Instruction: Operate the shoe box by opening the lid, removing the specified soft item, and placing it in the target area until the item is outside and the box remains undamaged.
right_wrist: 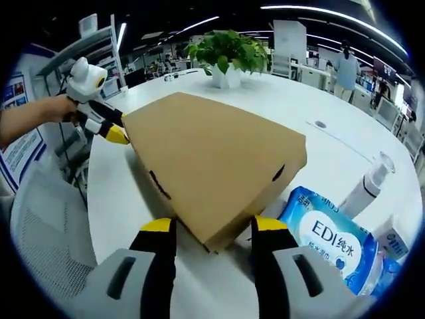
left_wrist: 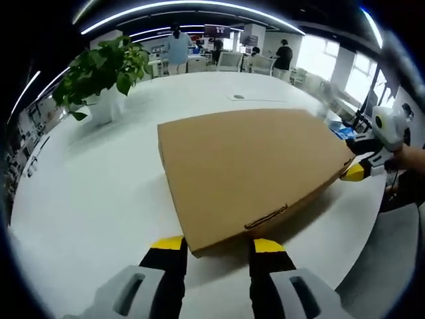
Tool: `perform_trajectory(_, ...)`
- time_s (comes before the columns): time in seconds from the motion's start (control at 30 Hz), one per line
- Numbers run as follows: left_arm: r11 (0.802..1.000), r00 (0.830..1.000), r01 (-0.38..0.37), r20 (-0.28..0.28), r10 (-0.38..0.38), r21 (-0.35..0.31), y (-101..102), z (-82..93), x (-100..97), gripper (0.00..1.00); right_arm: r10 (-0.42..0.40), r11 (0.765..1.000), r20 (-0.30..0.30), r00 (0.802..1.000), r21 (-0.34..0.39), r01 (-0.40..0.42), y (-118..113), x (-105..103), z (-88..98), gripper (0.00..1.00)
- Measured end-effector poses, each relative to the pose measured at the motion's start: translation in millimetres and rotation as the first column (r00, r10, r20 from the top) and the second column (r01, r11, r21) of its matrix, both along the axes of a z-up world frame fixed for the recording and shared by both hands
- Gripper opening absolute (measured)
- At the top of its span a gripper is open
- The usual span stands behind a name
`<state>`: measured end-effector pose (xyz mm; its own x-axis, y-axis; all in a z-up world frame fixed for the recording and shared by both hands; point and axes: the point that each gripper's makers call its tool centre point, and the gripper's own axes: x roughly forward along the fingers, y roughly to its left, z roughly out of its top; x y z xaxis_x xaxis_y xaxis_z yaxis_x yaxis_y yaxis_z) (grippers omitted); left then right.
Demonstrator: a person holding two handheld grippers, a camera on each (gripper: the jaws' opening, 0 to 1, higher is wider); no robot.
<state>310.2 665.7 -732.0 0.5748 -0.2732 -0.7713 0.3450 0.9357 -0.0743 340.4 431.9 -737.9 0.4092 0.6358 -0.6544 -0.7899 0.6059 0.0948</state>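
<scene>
Cardboard fills your left gripper view: the closed shoe box lies flat on the white table, its near corner between your left gripper's wide-open jaws, while the right gripper meets the far right corner, likely so you can lift the lid evenly from both ends. In your right gripper view, the box's near corner sits between that gripper's equally wide jaws, holding nothing, with a blue tissue pack just right and a potted plant beyond.
</scene>
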Motion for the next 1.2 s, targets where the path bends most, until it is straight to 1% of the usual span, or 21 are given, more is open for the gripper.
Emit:
perform_trajectory(0.47,1.000,1.000,0.003,0.000,-0.003,-0.012,-1,-0.1,21.0,0.36,-0.012,1.000,-0.002,1.000,-0.014,0.012,-2,20,-0.3,0.43)
perform_trajectory(0.63,1.000,1.000,0.006,-0.001,-0.006,-0.015,-1,0.1,27.0,0.37,-0.015,1.000,-0.001,1.000,-0.016,0.015,-2,24,-0.4,0.43)
perform_trajectory(0.8,1.000,1.000,0.010,-0.001,-0.010,-0.015,-1,0.1,29.3,0.37,-0.023,1.000,-0.004,1.000,-0.013,0.023,-2,26,-0.6,0.43)
perform_trajectory(0.97,1.000,1.000,0.020,-0.014,-0.020,-0.017,0,0.1,32.8,0.37,-0.025,1.000,0.001,1.000,-0.018,0.025,-2,27,-1.0,0.42)
perform_trajectory(1.2,1.000,1.000,0.009,0.001,-0.009,-0.024,-1,0.3,30.5,0.37,-0.034,0.999,-0.001,0.999,-0.020,0.034,-3,28,-1.5,0.43)
